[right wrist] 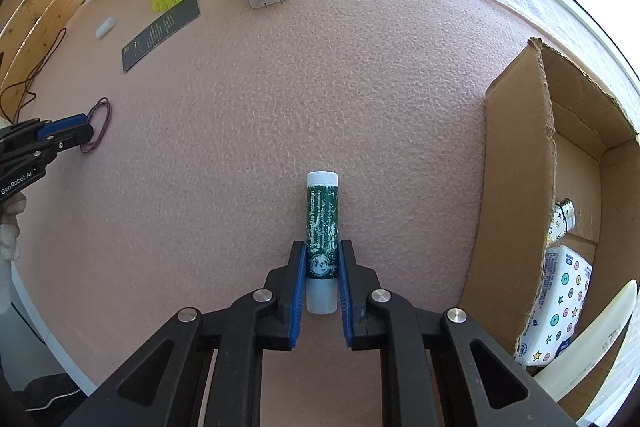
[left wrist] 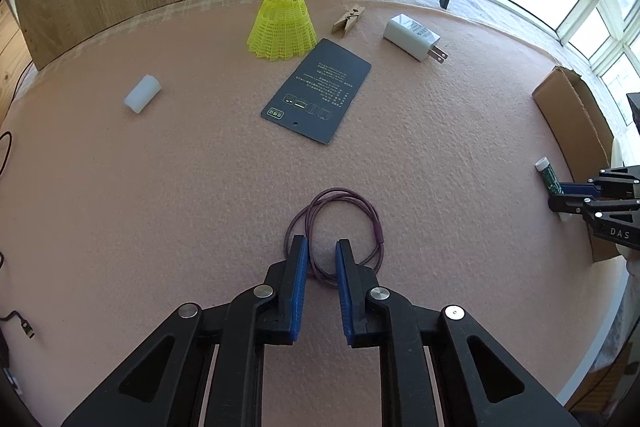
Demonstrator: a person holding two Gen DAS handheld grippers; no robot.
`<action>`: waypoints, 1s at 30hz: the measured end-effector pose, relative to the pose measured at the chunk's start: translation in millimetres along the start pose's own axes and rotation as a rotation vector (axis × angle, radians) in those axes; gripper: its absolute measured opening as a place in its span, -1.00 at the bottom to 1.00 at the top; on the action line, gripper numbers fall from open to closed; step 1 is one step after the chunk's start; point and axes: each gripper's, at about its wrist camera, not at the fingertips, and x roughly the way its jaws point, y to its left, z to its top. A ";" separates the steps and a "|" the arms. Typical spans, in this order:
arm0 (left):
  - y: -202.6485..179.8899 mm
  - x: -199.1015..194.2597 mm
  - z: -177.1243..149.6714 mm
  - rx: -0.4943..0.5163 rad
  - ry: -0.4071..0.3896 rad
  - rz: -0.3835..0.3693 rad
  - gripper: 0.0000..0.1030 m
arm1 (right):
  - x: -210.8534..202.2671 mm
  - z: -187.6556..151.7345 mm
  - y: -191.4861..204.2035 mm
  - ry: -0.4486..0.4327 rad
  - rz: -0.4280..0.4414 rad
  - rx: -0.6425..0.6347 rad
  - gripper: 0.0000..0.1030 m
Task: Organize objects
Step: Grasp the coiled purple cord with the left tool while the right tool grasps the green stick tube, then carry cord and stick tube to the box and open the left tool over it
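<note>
Card (left wrist: 316,91) print too small

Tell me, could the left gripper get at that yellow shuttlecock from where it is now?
Probably not right away. The left gripper is busy at the purple cord loop. Otherwise the way looks free: only open pink mat and a flat dark card lie before the shuttlecock.

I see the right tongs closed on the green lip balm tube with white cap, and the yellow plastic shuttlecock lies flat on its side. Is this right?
Not quite. The right tongs are closed on the green lip balm tube with white cap, but the yellow plastic shuttlecock stands upright on its skirt, cork up, as the left wrist view shows.
</note>
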 end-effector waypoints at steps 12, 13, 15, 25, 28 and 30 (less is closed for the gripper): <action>7.5 -28.3 -13.5 -0.114 -0.063 -0.074 -0.97 | -29.6 -20.9 0.7 -0.122 0.072 0.124 -0.73; 8.1 -33.7 -12.6 -0.120 -0.076 -0.082 -0.97 | -32.3 -17.6 3.0 -0.137 0.075 0.131 -0.73; 9.0 -46.7 -10.7 -0.133 -0.105 -0.097 -0.97 | -42.8 -23.7 13.5 -0.166 0.086 0.141 -0.73; -25.8 -102.6 18.9 -0.056 -0.209 -0.155 -0.97 | -96.3 -50.5 0.4 -0.293 0.089 0.196 -0.73; -52.1 -111.7 33.3 -0.008 -0.232 -0.181 -0.97 | -115.2 -61.7 -12.0 -0.327 0.069 0.223 -0.73; -72.7 -112.8 44.2 0.026 -0.244 -0.198 -0.97 | -125.3 -68.3 -22.5 -0.345 0.059 0.246 -0.73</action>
